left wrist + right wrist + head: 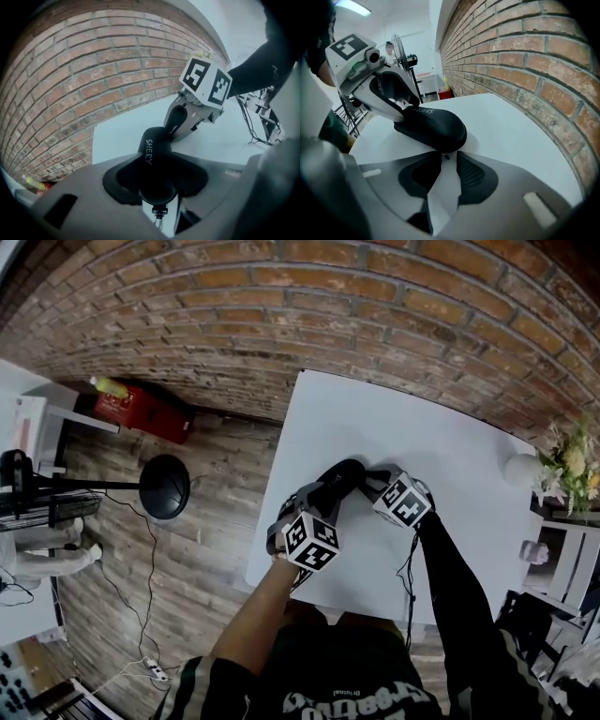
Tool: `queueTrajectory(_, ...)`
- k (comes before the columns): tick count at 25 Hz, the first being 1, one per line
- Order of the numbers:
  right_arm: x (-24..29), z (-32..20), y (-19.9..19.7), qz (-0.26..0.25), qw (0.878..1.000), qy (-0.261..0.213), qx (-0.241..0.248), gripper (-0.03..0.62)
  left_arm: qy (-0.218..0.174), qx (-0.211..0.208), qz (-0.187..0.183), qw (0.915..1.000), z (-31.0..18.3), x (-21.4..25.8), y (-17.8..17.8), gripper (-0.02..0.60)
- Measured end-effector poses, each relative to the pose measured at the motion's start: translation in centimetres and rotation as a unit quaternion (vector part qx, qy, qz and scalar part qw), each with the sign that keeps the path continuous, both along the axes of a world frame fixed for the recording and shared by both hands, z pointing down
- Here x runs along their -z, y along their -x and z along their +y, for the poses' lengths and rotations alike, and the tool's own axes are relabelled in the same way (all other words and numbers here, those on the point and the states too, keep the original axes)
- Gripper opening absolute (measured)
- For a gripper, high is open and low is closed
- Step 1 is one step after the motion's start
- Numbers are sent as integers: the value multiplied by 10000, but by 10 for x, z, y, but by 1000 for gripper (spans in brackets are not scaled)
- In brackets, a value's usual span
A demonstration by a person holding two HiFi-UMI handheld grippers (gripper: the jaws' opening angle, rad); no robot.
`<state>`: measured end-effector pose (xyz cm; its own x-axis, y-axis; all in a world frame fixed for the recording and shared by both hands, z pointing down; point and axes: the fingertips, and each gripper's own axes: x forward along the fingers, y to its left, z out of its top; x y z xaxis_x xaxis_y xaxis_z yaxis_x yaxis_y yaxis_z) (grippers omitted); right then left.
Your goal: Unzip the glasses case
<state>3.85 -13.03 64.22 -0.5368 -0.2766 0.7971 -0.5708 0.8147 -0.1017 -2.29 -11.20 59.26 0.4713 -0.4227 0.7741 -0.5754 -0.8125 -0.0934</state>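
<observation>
The black glasses case (pixel 343 472) rests on the white tabletop (pixel 450 451), near the brick wall (pixel 281 324), with one tool at each of its ends. The left tool (pixel 325 489) is clenched on one end of the case, its dark pads pressing the sides. The right tool (pixel 373 482) meets the opposite end with its jaws slightly apart. A small tab (pixel 444 154) at the case's tip sits between them, and the pads do not pinch it.

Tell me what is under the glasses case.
The white table is under the glasses case. The left gripper, clamped on one end, hides the underside there.
</observation>
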Motion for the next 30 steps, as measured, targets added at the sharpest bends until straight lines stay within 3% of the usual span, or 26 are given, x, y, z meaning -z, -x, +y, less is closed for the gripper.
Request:
queueTrajectory(2,0,4,1,25,9998,-47,173,49,4,2,7,10000,0,0,0,149)
queueTrajectory(5,1,9,-2,114,9996,-133,242,14,12,-57,16,10000,1,0,1,148)
queueTrajectory(9,11,22,-4,23,10000,-56,-66,12,-111,-26,33,9999,-2,7,5,143)
queueTrajectory(14,19,41,-6,338,9974,-171,-618,13,-226,61,242,9994,5,18,-1,94)
queueTrajectory(19,12,65,9,302,9972,81,-682,13,-155,33,196,9997,20,4,-8,84)
queueTrajectory(24,3,71,8,351,9965,211,-728,14,-422,234,408,9980,29,0,-9,74)
queueTrajectory(26,3,70,7,353,9962,183,-778,12,-359,444,571,9967,28,0,-8,67)
queueTrajectory(28,3,70,6,387,9957,140,-825,12,-195,686,762,9945,24,0,-4,17)
queueTrajectory(30,2,69,5,408,9953,112,-865,12,-130,677,779,9946,21,0,-2,0)
